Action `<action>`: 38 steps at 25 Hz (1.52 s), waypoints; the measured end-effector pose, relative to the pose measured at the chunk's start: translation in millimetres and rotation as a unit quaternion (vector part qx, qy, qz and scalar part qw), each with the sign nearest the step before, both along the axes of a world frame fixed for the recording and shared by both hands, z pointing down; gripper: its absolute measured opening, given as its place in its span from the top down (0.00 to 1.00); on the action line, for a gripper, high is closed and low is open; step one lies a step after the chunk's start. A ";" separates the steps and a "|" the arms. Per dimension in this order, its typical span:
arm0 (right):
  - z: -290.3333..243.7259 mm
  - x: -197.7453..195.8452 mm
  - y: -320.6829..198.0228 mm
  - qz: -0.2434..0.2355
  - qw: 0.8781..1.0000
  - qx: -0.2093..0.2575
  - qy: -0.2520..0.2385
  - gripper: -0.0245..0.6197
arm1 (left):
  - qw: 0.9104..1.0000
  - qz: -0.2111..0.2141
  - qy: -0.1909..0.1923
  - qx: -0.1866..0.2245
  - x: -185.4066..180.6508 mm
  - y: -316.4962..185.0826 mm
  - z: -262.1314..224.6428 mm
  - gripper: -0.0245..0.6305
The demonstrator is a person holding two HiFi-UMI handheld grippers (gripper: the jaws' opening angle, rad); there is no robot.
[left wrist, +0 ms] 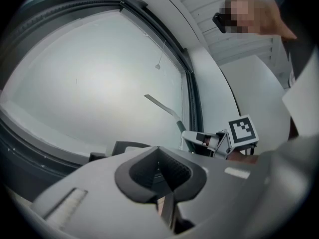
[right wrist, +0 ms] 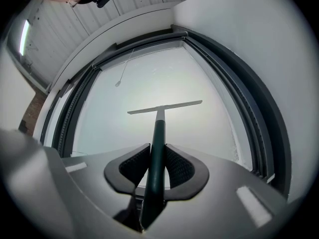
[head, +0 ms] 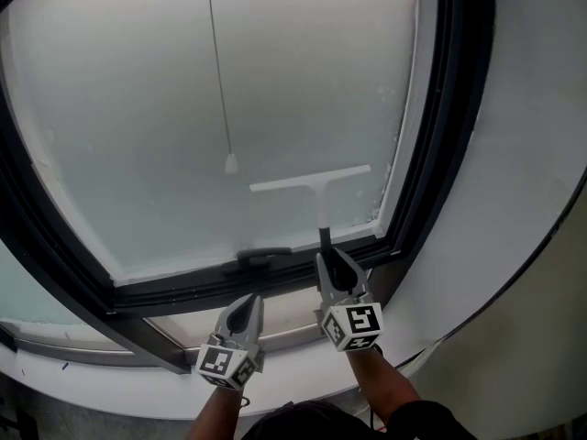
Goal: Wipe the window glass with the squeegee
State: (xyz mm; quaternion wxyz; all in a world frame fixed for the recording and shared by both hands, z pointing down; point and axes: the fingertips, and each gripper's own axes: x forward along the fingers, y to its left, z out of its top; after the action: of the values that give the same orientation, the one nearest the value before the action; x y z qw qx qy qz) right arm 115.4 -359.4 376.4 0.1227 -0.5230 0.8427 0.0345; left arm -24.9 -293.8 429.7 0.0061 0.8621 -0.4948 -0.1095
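Squeegee point(head: 321, 195) and pane look to be in contact, as far as we can judge. The pale blade lies across the lower right part of the window glass point(head: 138, 126), its right end a little higher. The dark handle runs down from the blade's middle to the right hand-held gripper point(head: 328, 262). In the right gripper view we see that hand-held gripper clenched on the handle, the ribbed pads pressing it from both sides, low on the dark section and well away from the blade. The left hand-held gripper point(head: 246, 308) hangs just beside it, its jaws brought together with nothing between them, and takes no part in the hold. We judge the tool light and stiff: a thin rigid bar on a slim shaft, with only the wiping edge likely to give. The smooth round handle could twist or slide in the pads, so we would grip on that dark section, square to the shaft, and press evenly towards the pane so the blade bears along its whole length. The glass is slick and fragile, so a steady pull suits it better than force. A thin pull cord point(head: 218, 71) with a small weight hangs left of the blade. The dark window frame point(head: 440, 108) and a latch point(head: 261, 257) lie close by, leaving a stroke little room there.
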 end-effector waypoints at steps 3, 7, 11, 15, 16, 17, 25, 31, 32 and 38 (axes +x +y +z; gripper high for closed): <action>5.5 -1.0 2.4 0.000 1.000 -0.003 0.002 0.81 | 1.000 -0.002 0.015 0.005 0.8 0.1 -6.1 0.96; 12.0 -2.6 3.8 -0.002 1.000 -0.008 0.003 0.81 | 1.000 -0.006 0.026 -0.001 -2.4 -2.1 -1.1 0.96; 21.0 -5.3 5.0 -0.009 1.000 -0.021 0.000 0.81 | 1.000 -0.007 0.030 -0.006 -1.5 -2.6 2.7 0.96; 30.5 -7.5 6.3 -0.010 0.999 -0.034 0.000 0.81 | 1.000 -0.008 0.027 -0.012 0.2 -2.5 6.4 0.96; 32.4 -7.7 6.9 -0.009 0.999 -0.036 -0.001 0.81 | 0.999 -0.009 0.028 -0.014 -0.3 -2.9 9.5 0.96; 34.2 -7.8 7.3 -0.009 0.999 -0.037 -0.002 0.81 | 0.999 -0.009 0.028 -0.016 -0.6 -3.1 12.0 0.96; 44.7 -8.4 10.9 -0.013 0.999 -0.046 0.003 0.81 | 0.999 -0.018 0.031 -0.025 -4.6 -3.2 19.2 0.96; 55.9 -7.9 15.2 -0.012 0.998 -0.059 0.005 0.81 | 0.999 -0.020 0.031 -0.026 -6.4 -2.3 19.9 0.96; 57.6 -7.9 15.9 -0.011 0.998 -0.061 0.006 0.81 | 0.999 -0.020 0.030 -0.025 -6.3 -1.9 19.2 0.96; 69.4 -8.2 17.9 -0.010 0.997 -0.074 0.004 0.81 | 0.999 -0.020 0.028 -0.030 -6.8 -0.3 20.4 0.96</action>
State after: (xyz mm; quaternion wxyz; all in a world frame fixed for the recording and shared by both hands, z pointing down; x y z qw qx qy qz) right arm 107.2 -341.5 445.8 0.0810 -0.5220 0.8487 -0.0274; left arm -31.7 -294.1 450.1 0.0440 0.8482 -0.5142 -0.1189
